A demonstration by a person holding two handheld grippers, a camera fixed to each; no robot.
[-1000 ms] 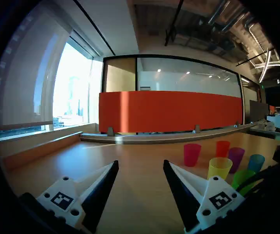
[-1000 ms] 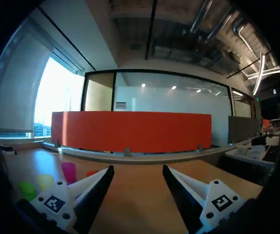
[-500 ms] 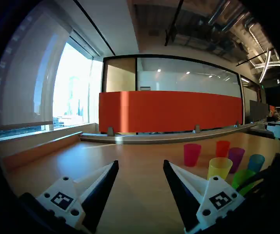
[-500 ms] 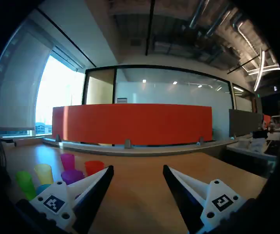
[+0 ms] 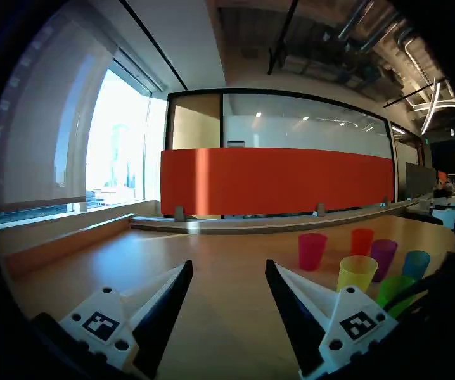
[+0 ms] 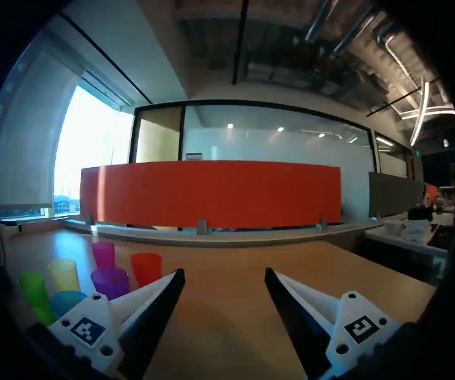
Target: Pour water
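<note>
Left gripper [image 5: 227, 263] and right gripper [image 6: 224, 271]: black tapered fingers [image 5: 164, 310] on white mounts [image 5: 110, 304], each bearing a black square marker [image 5: 99, 324] and dark screw holes [image 5: 121, 345].

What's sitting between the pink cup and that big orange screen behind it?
In the left gripper view, just bare wooden table runs from the pink cup to a grey rail at the table's far edge, under the orange screen.

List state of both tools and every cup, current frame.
left tool: open, holding nothing
right tool: open, holding nothing
pink cup: upright on table, contents unclear
orange cup: upright, contents unclear
purple cup: upright, contents unclear
yellow cup: upright, contents unclear
blue cup: upright, contents unclear
green cup: upright, partly hidden, contents unclear
</note>
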